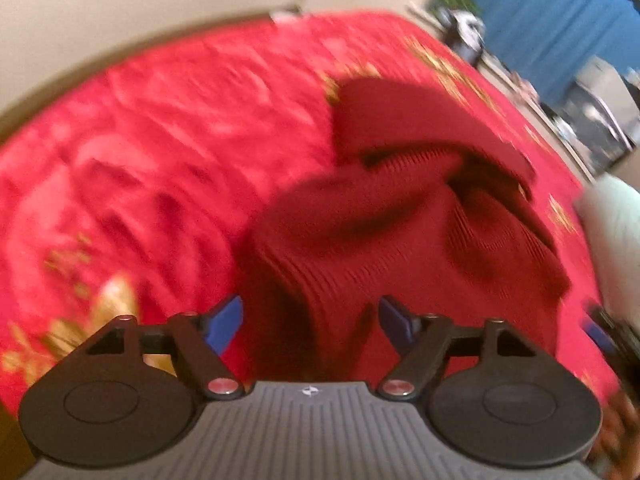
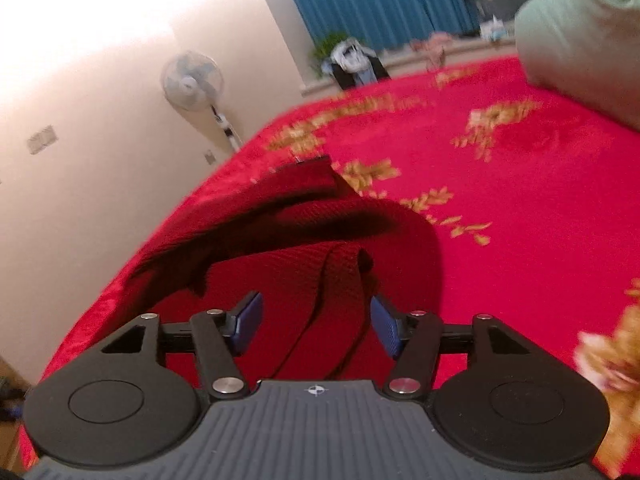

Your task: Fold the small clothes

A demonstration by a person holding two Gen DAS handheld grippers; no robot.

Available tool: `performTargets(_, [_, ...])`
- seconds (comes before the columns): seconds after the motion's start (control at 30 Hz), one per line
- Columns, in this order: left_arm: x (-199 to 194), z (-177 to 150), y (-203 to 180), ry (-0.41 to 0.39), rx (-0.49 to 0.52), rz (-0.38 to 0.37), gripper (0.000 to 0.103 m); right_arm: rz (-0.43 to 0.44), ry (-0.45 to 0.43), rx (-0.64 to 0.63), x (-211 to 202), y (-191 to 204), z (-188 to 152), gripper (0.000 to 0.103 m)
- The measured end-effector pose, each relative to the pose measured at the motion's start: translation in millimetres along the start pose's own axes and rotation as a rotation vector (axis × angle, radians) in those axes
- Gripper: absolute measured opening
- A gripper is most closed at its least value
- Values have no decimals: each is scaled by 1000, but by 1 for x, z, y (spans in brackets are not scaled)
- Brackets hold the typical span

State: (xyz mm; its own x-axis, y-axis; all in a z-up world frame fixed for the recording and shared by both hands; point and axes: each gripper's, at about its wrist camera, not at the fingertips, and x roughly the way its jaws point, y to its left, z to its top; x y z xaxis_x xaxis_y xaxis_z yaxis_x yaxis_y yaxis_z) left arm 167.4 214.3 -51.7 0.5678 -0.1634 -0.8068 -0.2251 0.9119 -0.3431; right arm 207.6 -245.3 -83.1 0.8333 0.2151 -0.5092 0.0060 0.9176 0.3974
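A dark red knitted garment lies bunched on a bed with a bright red cover patterned with gold flowers. In the left wrist view the left hand-held gripper has its blue pads spread wide, with a ridge of the knit rising into the gap between them; the pads do not seem to be pressing the cloth, though blur makes contact hard to judge. In the right wrist view the right hand-held gripper is likewise wide open, and a folded band of the garment runs between its pads without being pinched. A pale green pillow sits at the far corner of the bed.

The step in hand looks like the approach to a grasp: both tools are set over the crumpled cloth, and nothing is flat or folded yet. The next move probably calls for closing each gripper on a single edge or corner instead of a thick bunch, then lifting and drawing the two apart to spread the garment flat on the bed before any fold is made.
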Motion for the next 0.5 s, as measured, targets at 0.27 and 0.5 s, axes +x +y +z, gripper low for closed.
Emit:
performTargets(0.27, [28, -8, -18, 90, 137, 13, 15, -27, 142, 60, 113, -7, 17, 38])
performTargets(0.5, [14, -7, -35, -41, 242, -2, 12, 123, 14, 2, 54, 5, 57, 10])
